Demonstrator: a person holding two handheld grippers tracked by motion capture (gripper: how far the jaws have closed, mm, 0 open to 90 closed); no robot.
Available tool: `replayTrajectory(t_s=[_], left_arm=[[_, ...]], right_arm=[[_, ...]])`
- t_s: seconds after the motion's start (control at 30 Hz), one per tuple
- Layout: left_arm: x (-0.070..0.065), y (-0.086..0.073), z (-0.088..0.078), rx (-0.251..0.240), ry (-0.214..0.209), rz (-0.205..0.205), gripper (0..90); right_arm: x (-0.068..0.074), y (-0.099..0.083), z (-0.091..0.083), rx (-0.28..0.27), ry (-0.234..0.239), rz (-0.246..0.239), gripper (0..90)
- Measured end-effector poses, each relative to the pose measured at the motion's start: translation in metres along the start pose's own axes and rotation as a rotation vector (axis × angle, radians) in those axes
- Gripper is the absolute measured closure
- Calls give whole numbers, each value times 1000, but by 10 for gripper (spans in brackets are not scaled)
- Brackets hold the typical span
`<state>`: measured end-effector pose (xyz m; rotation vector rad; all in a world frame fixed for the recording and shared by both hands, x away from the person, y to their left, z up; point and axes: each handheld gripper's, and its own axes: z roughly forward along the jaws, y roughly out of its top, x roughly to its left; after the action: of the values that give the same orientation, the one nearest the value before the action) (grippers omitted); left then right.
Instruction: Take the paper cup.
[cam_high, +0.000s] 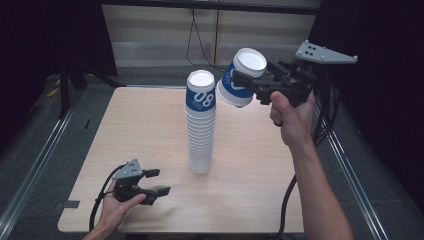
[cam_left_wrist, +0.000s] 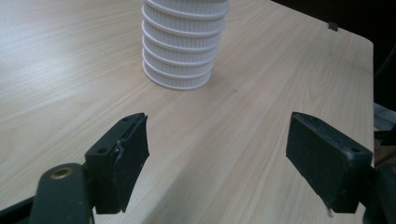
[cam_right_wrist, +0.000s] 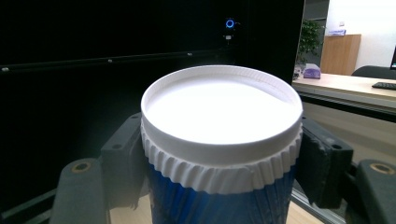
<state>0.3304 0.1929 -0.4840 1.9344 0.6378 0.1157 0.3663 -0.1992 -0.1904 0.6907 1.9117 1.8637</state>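
Where printing can be read, found on the blue sleeve of the topmost cup of the stack: large white figures "08", with smaller white marks beneath, too small to make out. Same blue band noted on the single paper cup held aloft; its printing turned away and not legible.

Containers: stack of nested paper cups standing upright, mouth down, near the middle of the table; white ribbed rims layered one over another from the table surface upward, blue sleeve showing at the top only, flat white base facing up. Lower rims of the stack seen again from the left gripper view, resting flat on the light wood grain. Contents of the stack not visible.

Single cup: white, ridged collar below a plain white rim, blue corrugated wall under that, closed white end toward the camera in the right gripper view. Tilted in the high view, white end up and to the right, lifted clear of the table and apart from the stack, just to the right of its top.

Right claw: clenched on the single cup, black pads pressed against opposite sides of the blue wall.

Left claw: released, jaws spread wide with nothing between them, held low over the near left part of the table, well apart from the stack.
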Motion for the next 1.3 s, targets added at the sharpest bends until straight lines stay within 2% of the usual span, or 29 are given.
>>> replayTrajectory(t_s=[0.2,0.27,0.33,0.4,0.47,0.53,0.57,0.63,0.73,0.8,0.87,0.93,1.13,1.2,1.23,1.3], left_arm=[[-2,8,4,-22,20,31,209],[-2,14,4,-43,18,28,209],[-3,19,5,-63,8,19,209],[-4,24,7,-60,-17,18,209],[-4,27,8,-59,-13,13,209],[-5,30,10,-61,-25,11,210],[-5,31,10,-60,-28,20,210],[-5,34,12,-75,-33,8,209],[-6,40,15,-67,-46,2,206],[-6,49,14,-79,-63,11,203],[-6,55,12,-97,-60,17,203],[-8,62,12,-105,-65,30,203],[-17,74,22,-102,-93,64,194],[-22,76,25,-110,-66,91,194],[-24,76,28,-104,-72,105,194],[-26,77,31,-97,-106,102,194]], right_arm=[[-5,-21,-7,45,-4,19,284],[-5,-30,-6,60,0,25,284],[-2,-39,-6,72,9,31,284],[2,-46,-4,91,12,26,284],[7,-54,-6,99,39,37,284],[9,-63,-7,121,27,32,285],[9,-68,-8,131,29,41,284],[8,-79,-10,151,24,47,285],[8,-94,-13,166,26,70,285],[8,-104,-13,177,27,84,285],[10,-118,-11,205,30,99,285],[11,-122,-10,213,36,102,285],[16,-144,-3,232,27,113,286],[18,-153,-1,247,42,124,286],[19,-156,0,248,43,123,286],[20,-163,2,257,57,134,286]])
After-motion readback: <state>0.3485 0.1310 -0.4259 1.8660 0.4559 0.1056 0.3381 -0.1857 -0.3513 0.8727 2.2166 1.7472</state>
